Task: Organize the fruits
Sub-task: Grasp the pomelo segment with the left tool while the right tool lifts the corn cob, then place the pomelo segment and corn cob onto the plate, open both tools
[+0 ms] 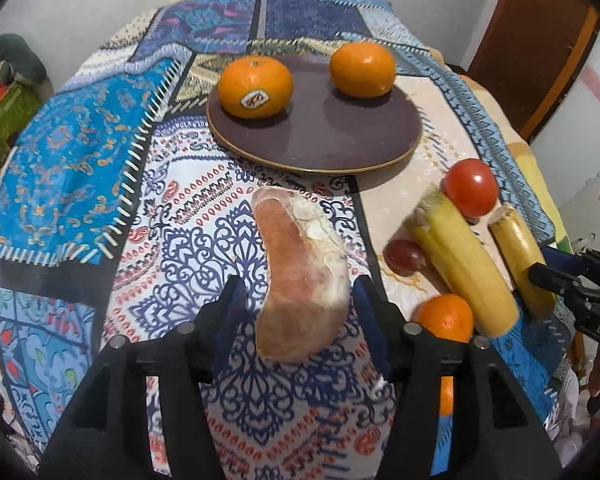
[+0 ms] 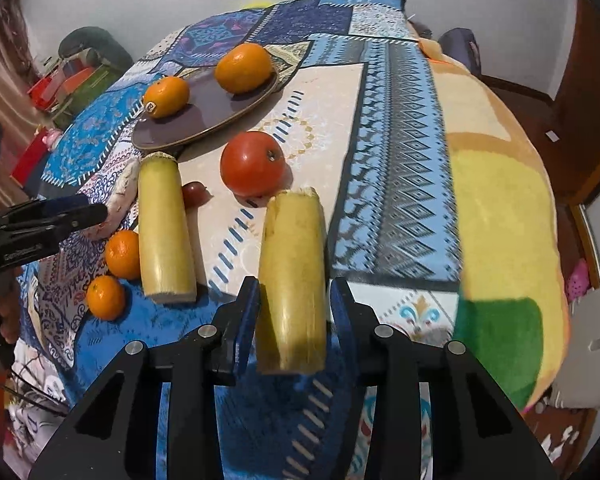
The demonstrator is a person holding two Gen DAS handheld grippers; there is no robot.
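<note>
A dark round plate [image 1: 332, 136] [image 2: 204, 120] holds two oranges [image 1: 256, 87] [image 1: 363, 69]. My left gripper [image 1: 300, 292] is open, its fingers either side of a pinkish sweet potato [image 1: 300, 268] lying on the cloth. My right gripper [image 2: 294, 308] is open around a yellow banana piece [image 2: 292, 276]. A second banana piece [image 1: 460, 264] [image 2: 162, 232], a red tomato [image 1: 471, 186] [image 2: 253, 163], a small dark red fruit [image 1: 404, 257] [image 2: 192, 193] and small oranges [image 1: 446, 317] [image 2: 123, 254] [image 2: 105, 297] lie between the grippers.
The surface is a bed with a patterned patchwork cloth [image 1: 80, 160] and a yellow-green blanket [image 2: 500, 208] at the right. A brown door [image 1: 536, 40] and walls stand behind. Clutter lies on the floor at the left [image 2: 72, 76].
</note>
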